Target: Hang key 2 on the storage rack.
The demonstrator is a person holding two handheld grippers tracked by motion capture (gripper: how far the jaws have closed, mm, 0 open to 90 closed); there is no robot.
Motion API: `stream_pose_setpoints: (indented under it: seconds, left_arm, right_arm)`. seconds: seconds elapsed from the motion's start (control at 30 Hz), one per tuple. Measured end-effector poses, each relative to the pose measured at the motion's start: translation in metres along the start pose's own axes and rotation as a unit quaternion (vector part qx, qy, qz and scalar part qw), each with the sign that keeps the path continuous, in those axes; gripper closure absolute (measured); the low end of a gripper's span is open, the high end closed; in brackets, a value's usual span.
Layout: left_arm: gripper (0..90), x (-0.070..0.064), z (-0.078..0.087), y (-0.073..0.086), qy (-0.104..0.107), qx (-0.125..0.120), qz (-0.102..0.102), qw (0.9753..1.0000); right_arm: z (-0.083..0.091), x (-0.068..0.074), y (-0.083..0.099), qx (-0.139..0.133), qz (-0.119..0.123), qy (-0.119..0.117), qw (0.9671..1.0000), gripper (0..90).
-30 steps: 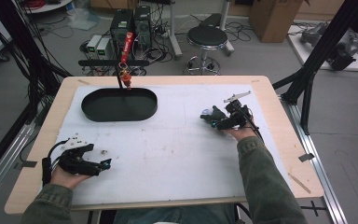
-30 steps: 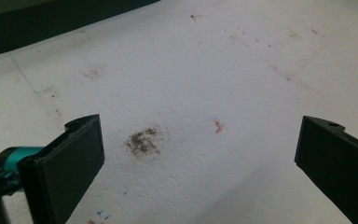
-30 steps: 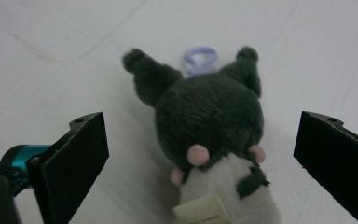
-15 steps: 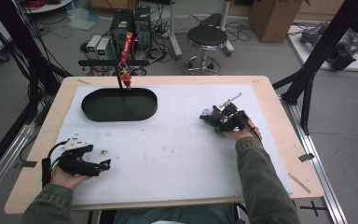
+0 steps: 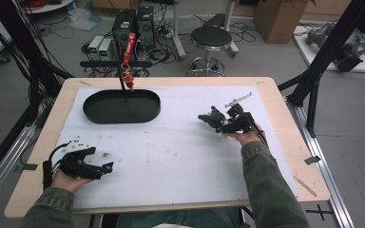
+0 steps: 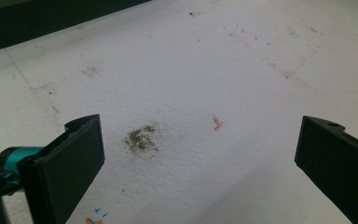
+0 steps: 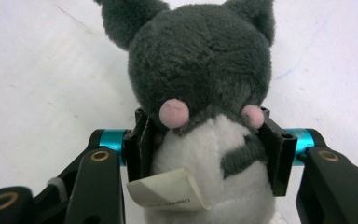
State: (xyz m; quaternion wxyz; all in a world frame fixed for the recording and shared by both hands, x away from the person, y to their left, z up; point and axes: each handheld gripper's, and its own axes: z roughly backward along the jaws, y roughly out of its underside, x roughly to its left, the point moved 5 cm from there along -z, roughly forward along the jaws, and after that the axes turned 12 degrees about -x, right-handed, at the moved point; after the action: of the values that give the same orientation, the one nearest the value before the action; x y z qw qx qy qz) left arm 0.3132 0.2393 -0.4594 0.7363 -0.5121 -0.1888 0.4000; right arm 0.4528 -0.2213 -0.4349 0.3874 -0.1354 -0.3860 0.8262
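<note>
The right gripper point(image 7: 205, 154) pinches a grey plush point(image 7: 205, 79) at mid-right of the worktop point(image 5: 275, 95); the left gripper point(image 6: 200, 154), near left, gapes empty. Soft stuffing may compress, letting the plush slip free.

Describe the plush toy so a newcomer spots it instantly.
On the white mat, look right of the black oval tray to the right gripper. Its jaws clamp a small dark-grey plush toy: pointed ears, pink cheeks, white belly, paper tag. Nothing else here is furry.
</note>
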Motion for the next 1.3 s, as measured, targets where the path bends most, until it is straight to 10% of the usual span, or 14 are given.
stream_pose_setpoints:
  seconds: [1.3]
  left_arm:
    - [1.7,0.001,0.002,-0.003,0.000,-0.016,-0.002,0.9999]
  right_arm:
    - [0.013,0.070,-0.118,-0.041,0.068,-0.082,0.9934,47.1]
